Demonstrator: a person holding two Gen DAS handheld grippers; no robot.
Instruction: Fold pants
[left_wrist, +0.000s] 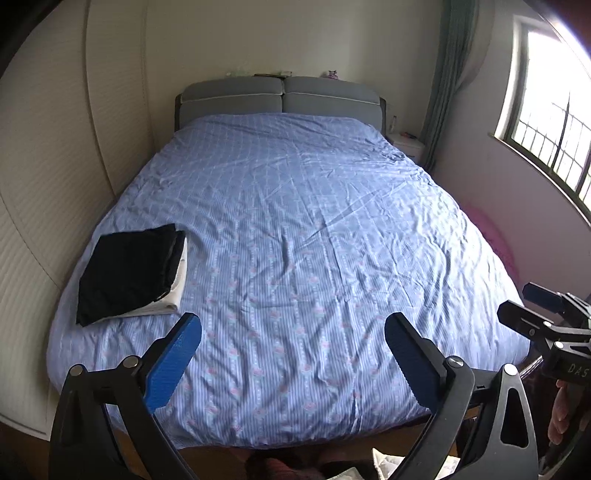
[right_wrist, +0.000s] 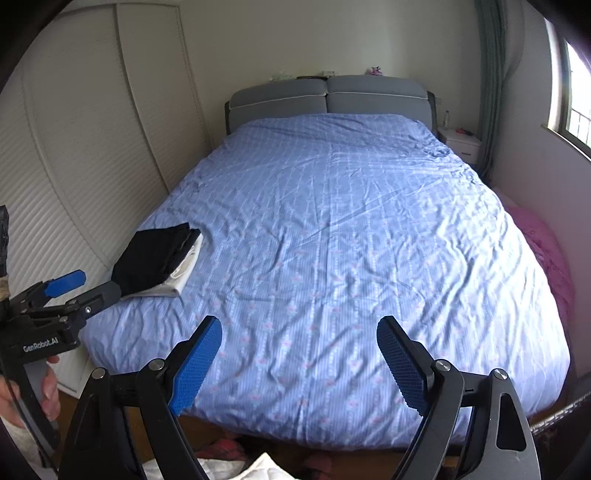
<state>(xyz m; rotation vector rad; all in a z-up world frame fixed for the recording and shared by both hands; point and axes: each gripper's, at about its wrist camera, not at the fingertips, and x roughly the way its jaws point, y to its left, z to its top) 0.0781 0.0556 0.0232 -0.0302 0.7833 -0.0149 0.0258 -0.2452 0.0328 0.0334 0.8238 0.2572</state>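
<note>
The small objects along the top of the grey padded headboard (left_wrist: 280, 96) are too small to identify; one is pinkish, the others pale. The items on the white bedside cabinet (right_wrist: 461, 143) likewise stay unclear. Under the folded black pants (left_wrist: 127, 271) lies a folded white cloth (left_wrist: 178, 284), mostly covered, so only its right and near edges show. The pink fabric heap (right_wrist: 550, 254) beside the bed is partly hidden behind the blue striped bedcover (left_wrist: 295, 258). At the bottom edges, white quilted fabric (right_wrist: 266, 470) and reddish patterned cloth (left_wrist: 280, 470) are cut off. The right gripper (left_wrist: 532, 306) runs off the picture's right edge in the left view.
</note>
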